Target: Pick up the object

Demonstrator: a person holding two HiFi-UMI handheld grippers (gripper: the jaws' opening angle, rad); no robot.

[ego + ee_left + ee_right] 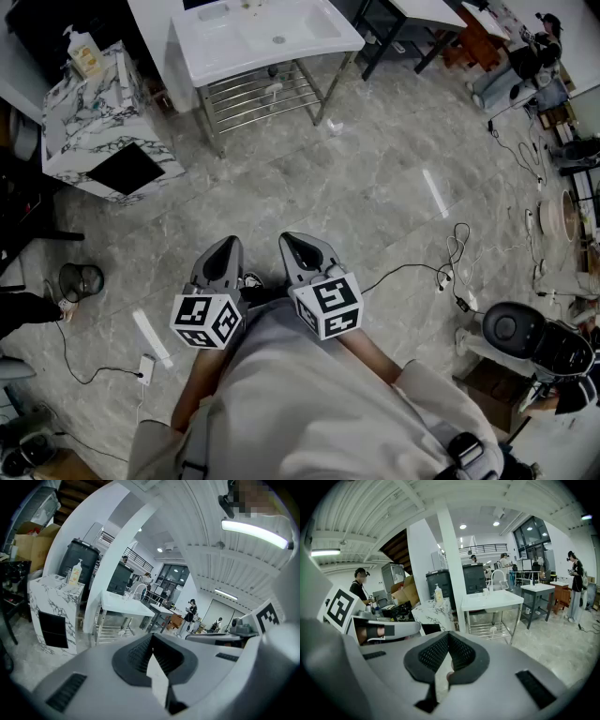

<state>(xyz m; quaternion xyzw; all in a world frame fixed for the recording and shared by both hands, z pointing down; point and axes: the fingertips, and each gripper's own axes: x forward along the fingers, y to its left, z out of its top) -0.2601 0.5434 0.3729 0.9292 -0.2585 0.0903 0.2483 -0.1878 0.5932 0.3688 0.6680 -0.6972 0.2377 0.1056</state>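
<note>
Down by our waist, the left tongs (228, 247) and the right tongs (296, 242) sit side by side, just beside each other, noses tipped a bit downward over the grey marble-look floor (375, 197). Both are clenched. In the left gripper view the pads (138, 653) meet at the tip with nothing caught between them, and it's the same deal with the pads (433, 654) in the right gripper view. So neither one is grasping anything.

Honestly, we can't tell which thing is the object to pick up. Straight ahead, a small pale thing (272, 89) lies on the wire rack (246, 101) under the white sink table (216, 52), and a small pale bit (335, 127) lies on the floor just beside that table's leg. Both lie well apart from the tongs, out past their tips. Left of the table stands a marble-pattern cabinet (80, 127) with a soap bottle (84, 52) on top.
</note>
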